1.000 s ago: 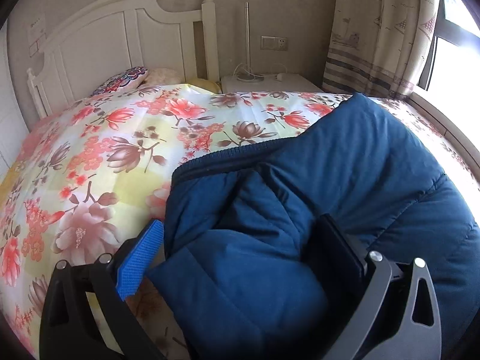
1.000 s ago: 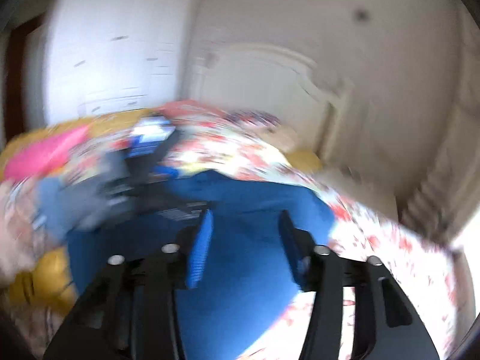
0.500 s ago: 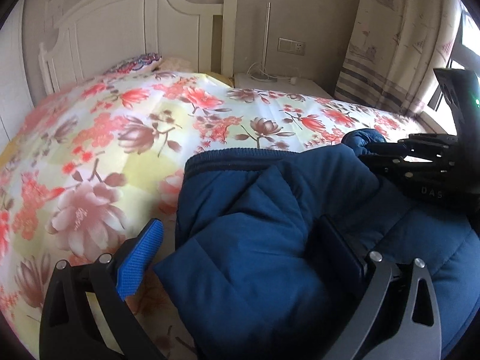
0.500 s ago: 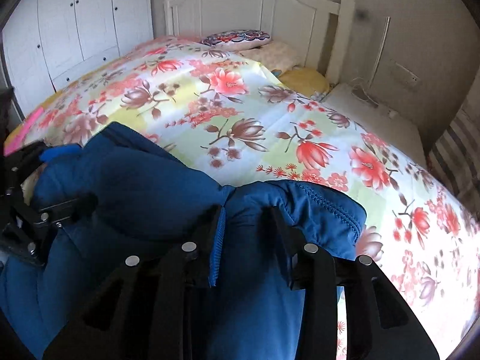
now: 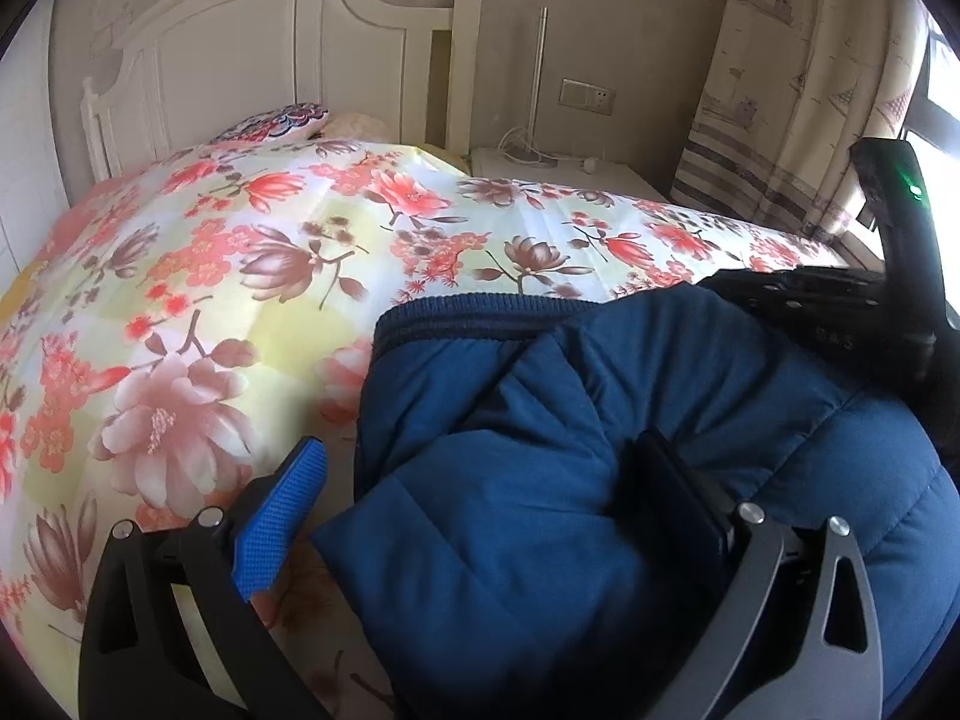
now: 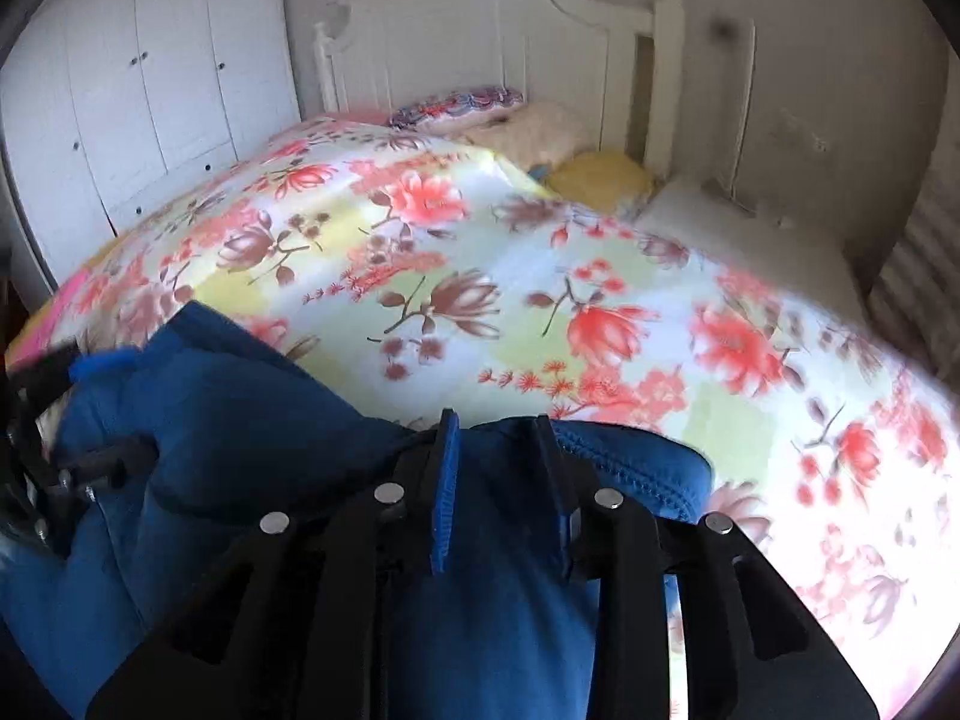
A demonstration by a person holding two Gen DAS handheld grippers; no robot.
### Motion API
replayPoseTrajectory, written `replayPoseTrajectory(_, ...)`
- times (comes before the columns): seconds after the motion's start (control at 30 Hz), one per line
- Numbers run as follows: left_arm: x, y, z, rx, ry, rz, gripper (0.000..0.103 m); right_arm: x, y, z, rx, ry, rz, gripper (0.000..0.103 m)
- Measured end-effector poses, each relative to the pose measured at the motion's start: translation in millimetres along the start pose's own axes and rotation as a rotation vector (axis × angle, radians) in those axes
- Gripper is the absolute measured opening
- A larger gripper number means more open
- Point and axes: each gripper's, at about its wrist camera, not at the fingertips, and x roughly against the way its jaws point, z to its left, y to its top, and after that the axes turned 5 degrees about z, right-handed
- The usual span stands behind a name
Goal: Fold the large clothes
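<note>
Padded blue jacket (image 5: 600, 420), bunched on the floral bedspread (image 5: 240, 276), looks soft, bulky, springy and slippery, best taken at its ribbed hem, where the right gripper (image 6: 498, 480) is closing on fabric while the left gripper (image 5: 480, 504) straddles a thick fold, spread wide.

Window (image 5: 936, 90) daylight glares at right; right-wrist view blurs, fisheye edges bend and darken.
</note>
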Motion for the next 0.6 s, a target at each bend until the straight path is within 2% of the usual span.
replayPoseTrajectory(0.03, 0, 1, 2, 0.004, -0.006, 0.002, 0.101, 1, 4, 0, 0.005, -0.008, 0.020, 0.032)
replayPoseTrajectory(0.1, 1, 0, 0, -0.002, -0.007, -0.004, 0.101, 12, 16, 15, 0.089, -0.104, 0.052, 0.032)
replayPoseTrajectory(0.13, 2, 0, 0, -0.005, -0.002, -0.008, 0.101, 21, 23, 22, 0.108, -0.132, 0.040, 0.032)
replayPoseTrajectory(0.23, 2, 0, 0, -0.003, -0.005, -0.008, 0.101, 40, 29, 42, 0.145, -0.051, -0.016, 0.032)
replayPoseTrajectory(0.27, 2, 0, 1, -0.002, -0.007, -0.008, 0.101, 36, 29, 55, 0.192, -0.042, 0.005, 0.032)
replayPoseTrajectory(0.33, 3, -1, 0, -0.002, -0.002, -0.011, 0.101, -6, 19, 77, 0.299, -0.085, 0.168, 0.032)
replayPoseTrajectory(0.4, 2, 0, 2, 0.002, 0.009, -0.007, 0.101, -25, 16, 81, 0.310, -0.105, 0.207, 0.032)
replayPoseTrajectory(0.53, 7, 4, 8, 0.008, 0.004, 0.015, 0.101, -24, 16, 82, 0.318, -0.146, 0.197, 0.032)
replayPoseTrajectory(0.6, 35, 2, 7, -0.003, 0.061, -0.040, 0.099, -19, 11, 85, 0.336, -0.196, 0.159, 0.032)
